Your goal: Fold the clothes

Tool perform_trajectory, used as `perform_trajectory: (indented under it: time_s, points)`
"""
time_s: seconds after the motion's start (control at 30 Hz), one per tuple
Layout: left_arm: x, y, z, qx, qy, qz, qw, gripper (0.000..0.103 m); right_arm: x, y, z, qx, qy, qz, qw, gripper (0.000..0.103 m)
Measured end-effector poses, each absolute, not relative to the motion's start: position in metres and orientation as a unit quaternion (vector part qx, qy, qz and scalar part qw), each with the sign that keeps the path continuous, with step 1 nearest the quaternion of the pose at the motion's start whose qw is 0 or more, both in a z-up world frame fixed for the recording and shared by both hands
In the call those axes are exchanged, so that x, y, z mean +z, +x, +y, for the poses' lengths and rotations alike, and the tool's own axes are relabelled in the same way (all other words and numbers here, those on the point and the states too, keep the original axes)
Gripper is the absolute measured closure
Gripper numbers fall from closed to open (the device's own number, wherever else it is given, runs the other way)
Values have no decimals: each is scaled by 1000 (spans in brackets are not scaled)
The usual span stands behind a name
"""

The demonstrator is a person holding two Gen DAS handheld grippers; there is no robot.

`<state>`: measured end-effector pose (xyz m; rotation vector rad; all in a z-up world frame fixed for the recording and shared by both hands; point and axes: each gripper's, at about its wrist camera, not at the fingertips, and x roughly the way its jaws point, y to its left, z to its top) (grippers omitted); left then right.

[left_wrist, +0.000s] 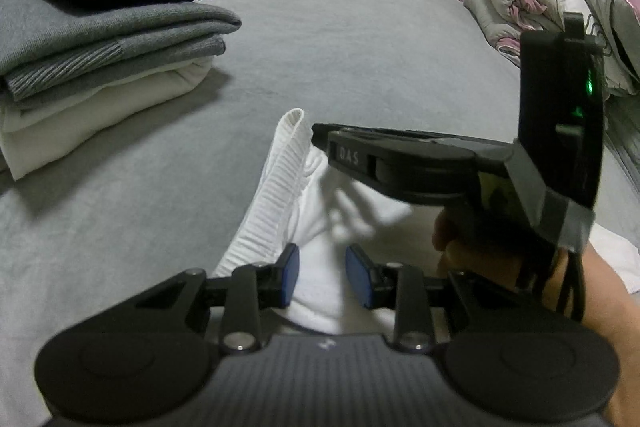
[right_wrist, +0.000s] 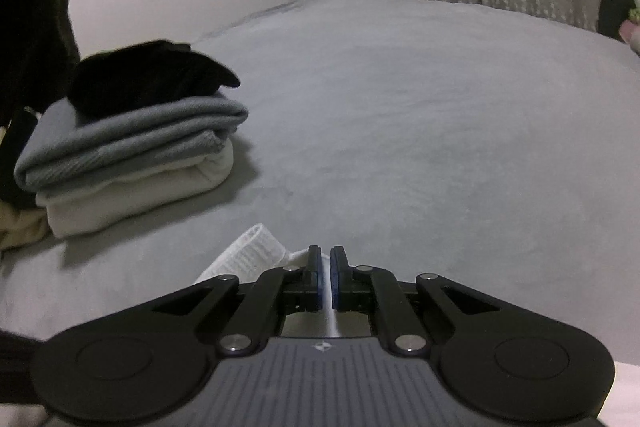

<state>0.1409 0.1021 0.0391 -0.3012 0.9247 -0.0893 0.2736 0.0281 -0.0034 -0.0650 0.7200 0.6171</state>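
left claw (left_wrist: 322, 277) grips a bunch of the white garment (left_wrist: 276, 187) low on the grey bed (left_wrist: 360, 47), and the right claw (right_wrist: 325, 277) is pinched tight on a thin white edge. folded stack (right_wrist: 132, 155) sits far left.
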Motion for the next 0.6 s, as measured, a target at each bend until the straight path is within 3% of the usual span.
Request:
perform_trajectory:
  time_s: [0.27,0.6]
  points:
    - [39,141,101,-44,-145,446,882,73,6,267,1,250,28,340,906,92]
    - [41,140,93,-42,-127,445,886,69,4,194,-72,201,49,331,921,86]
